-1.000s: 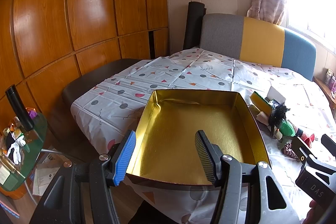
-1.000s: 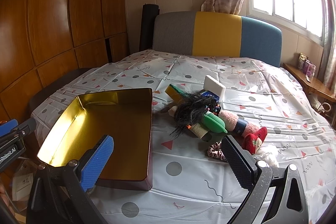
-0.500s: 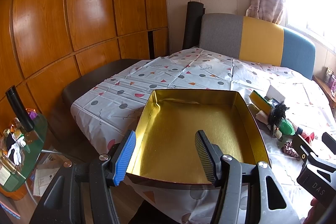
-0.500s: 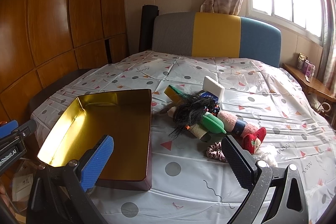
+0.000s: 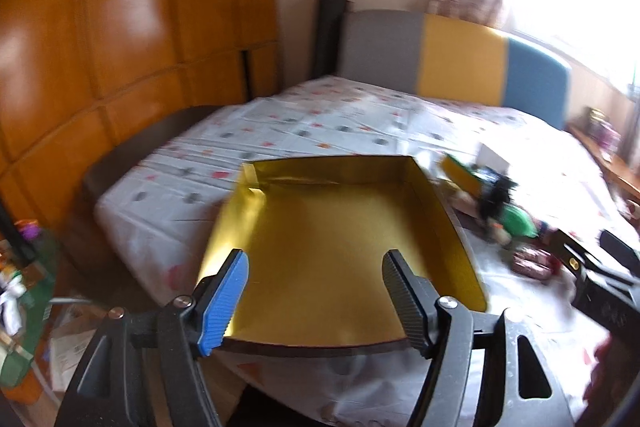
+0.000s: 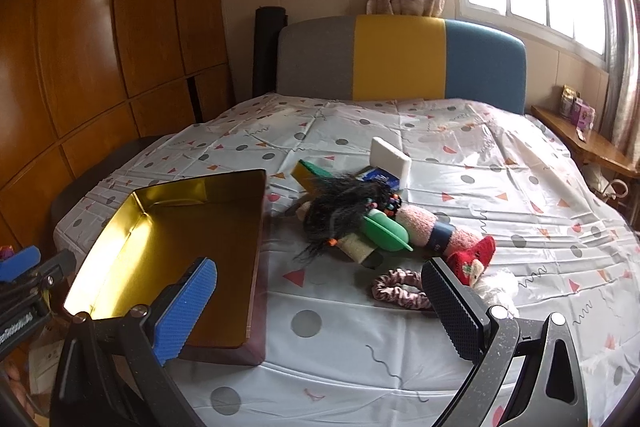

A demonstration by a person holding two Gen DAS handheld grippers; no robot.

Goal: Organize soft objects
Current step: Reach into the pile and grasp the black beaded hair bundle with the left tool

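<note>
Between the spread, empty jaws of the right gripper (image 6: 320, 311) lies the pink scrunchie (image 6: 398, 287), while the left gripper (image 5: 316, 297), likewise spread and empty, hovers over the gold tray (image 5: 320, 223).

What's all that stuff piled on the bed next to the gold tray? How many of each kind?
Sponges: 3, a yellow-green sponge, a white sponge and a pale sponge.
Hair items: 2, a black wig and a pink scrunchie.
Fuzzy socks: 2, a pink sock and a red sock.
Green pouch: 1.
Blue packet: 1.
Total: 9 that I can tell apart.
</note>
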